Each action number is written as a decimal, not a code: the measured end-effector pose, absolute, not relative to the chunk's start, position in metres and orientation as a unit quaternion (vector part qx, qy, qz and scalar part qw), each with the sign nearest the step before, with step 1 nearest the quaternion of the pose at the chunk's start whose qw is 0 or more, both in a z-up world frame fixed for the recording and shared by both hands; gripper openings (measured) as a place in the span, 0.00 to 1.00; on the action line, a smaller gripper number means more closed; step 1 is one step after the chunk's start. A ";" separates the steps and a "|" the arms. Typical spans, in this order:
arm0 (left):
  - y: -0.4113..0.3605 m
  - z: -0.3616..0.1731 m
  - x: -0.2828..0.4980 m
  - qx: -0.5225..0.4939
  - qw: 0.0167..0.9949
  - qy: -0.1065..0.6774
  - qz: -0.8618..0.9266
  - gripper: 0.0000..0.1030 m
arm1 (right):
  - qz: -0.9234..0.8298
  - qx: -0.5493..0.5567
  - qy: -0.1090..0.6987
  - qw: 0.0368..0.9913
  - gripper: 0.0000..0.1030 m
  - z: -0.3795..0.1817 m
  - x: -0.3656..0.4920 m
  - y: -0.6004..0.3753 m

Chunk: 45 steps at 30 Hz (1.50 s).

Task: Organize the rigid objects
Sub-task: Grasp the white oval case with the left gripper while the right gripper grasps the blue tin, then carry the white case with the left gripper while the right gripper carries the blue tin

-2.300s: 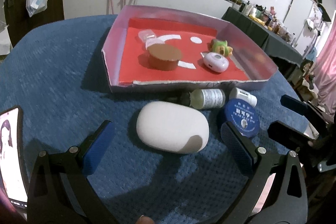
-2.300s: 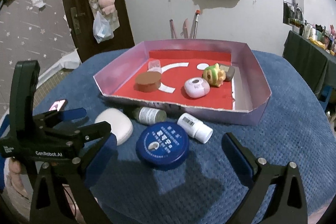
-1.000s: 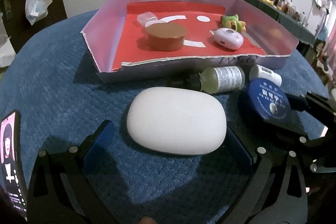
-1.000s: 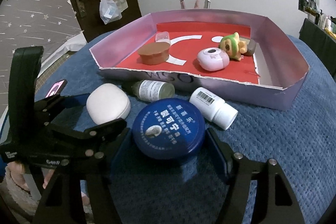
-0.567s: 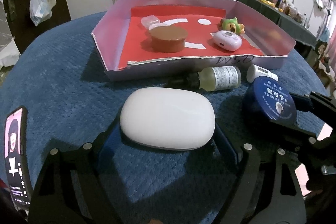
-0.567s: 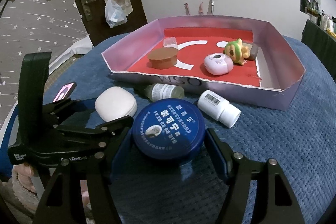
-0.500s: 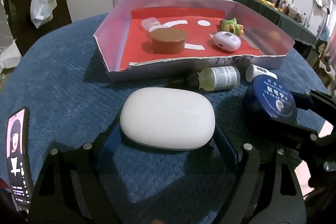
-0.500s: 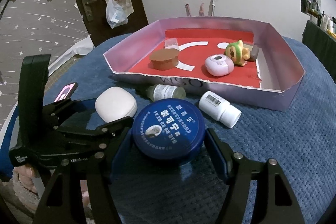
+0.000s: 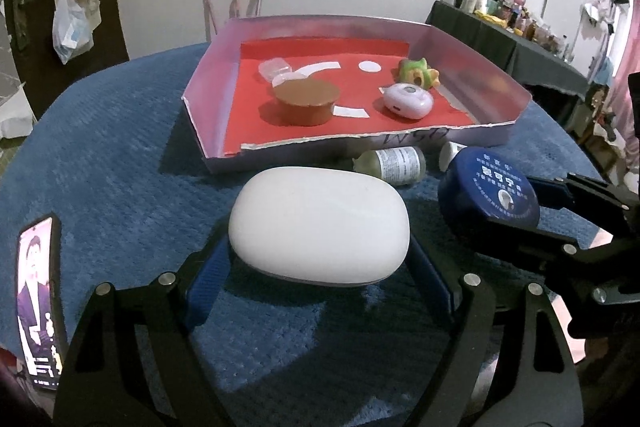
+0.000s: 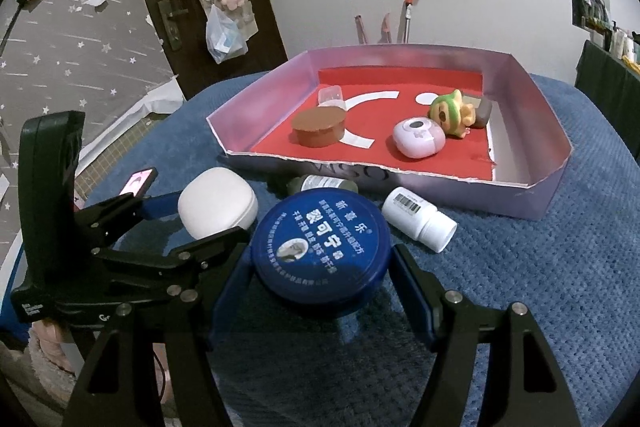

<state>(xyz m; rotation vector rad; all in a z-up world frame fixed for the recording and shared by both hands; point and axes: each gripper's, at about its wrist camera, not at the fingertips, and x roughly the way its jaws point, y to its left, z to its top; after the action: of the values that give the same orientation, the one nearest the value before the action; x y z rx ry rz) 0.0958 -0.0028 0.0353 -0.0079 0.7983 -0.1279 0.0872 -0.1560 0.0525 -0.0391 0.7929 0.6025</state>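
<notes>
Left tongs pinching white oval case, lifted just above blue worktop. Right tongs pinching blue round tin, also raised off worktop. Phone lying at left edge. Beyond: small green bottle and white pill bottle on their sides, just before tray front wall. Inside tray, on red floor: brown lidded pot, lilac round device, green figurine, clear small box.
</notes>
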 end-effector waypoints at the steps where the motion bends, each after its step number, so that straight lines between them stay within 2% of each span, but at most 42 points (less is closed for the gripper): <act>1: -0.004 0.036 0.095 -0.004 0.920 0.387 -0.063 0.81 | 0.289 -0.018 0.379 0.879 0.70 0.053 0.087 -0.156; 23: -0.007 0.072 0.107 -0.009 0.930 0.356 -0.094 0.81 | 0.319 0.009 0.365 0.875 0.70 0.094 0.112 -0.165; 36: -0.006 0.080 0.147 -0.014 0.913 0.391 -0.116 0.81 | 0.298 0.009 0.407 0.863 0.70 0.099 0.168 -0.173; 45: -0.011 0.067 0.170 -0.013 0.890 0.435 -0.135 0.81 | 0.304 0.019 0.445 0.842 0.70 0.090 0.192 -0.170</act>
<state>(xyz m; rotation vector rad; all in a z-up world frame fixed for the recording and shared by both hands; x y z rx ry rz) 0.1699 -0.0105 0.0665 -0.0278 0.9037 -0.2802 0.1920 -0.1699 0.0900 0.0408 0.9409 0.6431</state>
